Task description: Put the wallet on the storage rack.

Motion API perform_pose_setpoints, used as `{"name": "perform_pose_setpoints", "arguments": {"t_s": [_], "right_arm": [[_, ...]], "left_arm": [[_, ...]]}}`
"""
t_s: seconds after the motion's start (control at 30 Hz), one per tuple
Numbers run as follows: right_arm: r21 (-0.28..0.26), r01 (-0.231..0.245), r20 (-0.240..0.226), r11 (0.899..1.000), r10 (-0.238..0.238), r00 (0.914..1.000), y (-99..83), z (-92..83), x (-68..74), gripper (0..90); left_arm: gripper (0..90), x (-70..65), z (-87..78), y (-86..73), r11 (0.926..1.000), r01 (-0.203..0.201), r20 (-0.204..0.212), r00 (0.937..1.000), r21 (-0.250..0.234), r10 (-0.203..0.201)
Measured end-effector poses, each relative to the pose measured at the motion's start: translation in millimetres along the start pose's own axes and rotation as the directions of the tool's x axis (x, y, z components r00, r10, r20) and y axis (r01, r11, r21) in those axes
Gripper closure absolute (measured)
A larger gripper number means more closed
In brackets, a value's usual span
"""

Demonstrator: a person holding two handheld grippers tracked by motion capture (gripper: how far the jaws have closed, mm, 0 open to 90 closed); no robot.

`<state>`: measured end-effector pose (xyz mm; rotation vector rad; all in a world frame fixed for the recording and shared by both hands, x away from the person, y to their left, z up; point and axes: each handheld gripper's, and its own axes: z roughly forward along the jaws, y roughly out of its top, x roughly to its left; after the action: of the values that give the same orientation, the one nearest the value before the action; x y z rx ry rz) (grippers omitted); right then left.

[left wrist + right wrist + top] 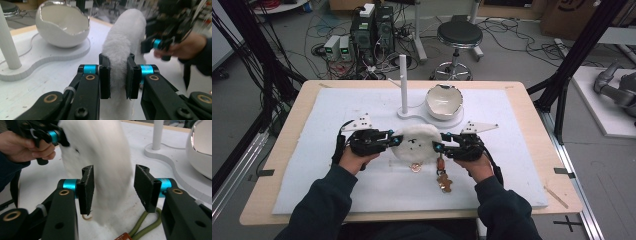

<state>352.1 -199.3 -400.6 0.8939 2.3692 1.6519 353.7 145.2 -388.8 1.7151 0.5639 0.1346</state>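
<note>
Both tongs at the white plush toy, mid-worktop

Left tongs (118, 75) are clamped on the left edge of the plush toy (416, 143). Right tongs (114, 186) stand apart around its right edge, pads clear of the fur; a green cord (145, 223) lies beneath.

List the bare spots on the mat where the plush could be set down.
Free: the mat's near-left corner, in front of the left gripper; the far-left stretch beside the post; the right strip past the right gripper. Crowded: the middle, with the plush, the cord with its charm, and the stand holding the bowl.
</note>
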Motion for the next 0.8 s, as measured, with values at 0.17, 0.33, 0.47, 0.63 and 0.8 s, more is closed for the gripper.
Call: {"name": "perform_pose_setpoints", "arguments": {"t_s": [0.17,0.33,0.47,0.63,0.8], "right_arm": [[0.012,-0.011,-0.073,1.000,0.012,0.9972,-1.3,3.2,0.8,67.6],[-0.032,0.012,-0.049,0.999,-0.013,0.9987,1.2,-3.7,2.0,75.2],[-0.051,0.024,-0.026,0.998,-0.025,0.9993,2.7,-7.2,2.2,76.5],[-0.044,0.074,-0.016,0.996,-0.075,0.9970,8.7,-9.4,5.5,77.8],[-0.059,0.110,0.019,0.992,-0.109,0.9939,20.6,-13.7,6.7,77.8]], "left_arm": [[77.0,0.0,1.3,-1.8,0.9998,0.012,0.025,0.9996,-0.018,-0.011],[76.1,0.4,5.4,-5.5,0.9991,0.019,0.025,0.9995,0.037,-0.020],[75.3,-0.3,13.0,-10.0,0.9945,0.027,0.018,0.9994,0.102,-0.029],[59.3,2.0,13.3,-10.9,0.9909,0.040,-0.039,0.9986,0.129,-0.035],[40.6,13.4,1.1,-9.3,0.9925,0.073,-0.148,0.9873,0.098,-0.058]]}}
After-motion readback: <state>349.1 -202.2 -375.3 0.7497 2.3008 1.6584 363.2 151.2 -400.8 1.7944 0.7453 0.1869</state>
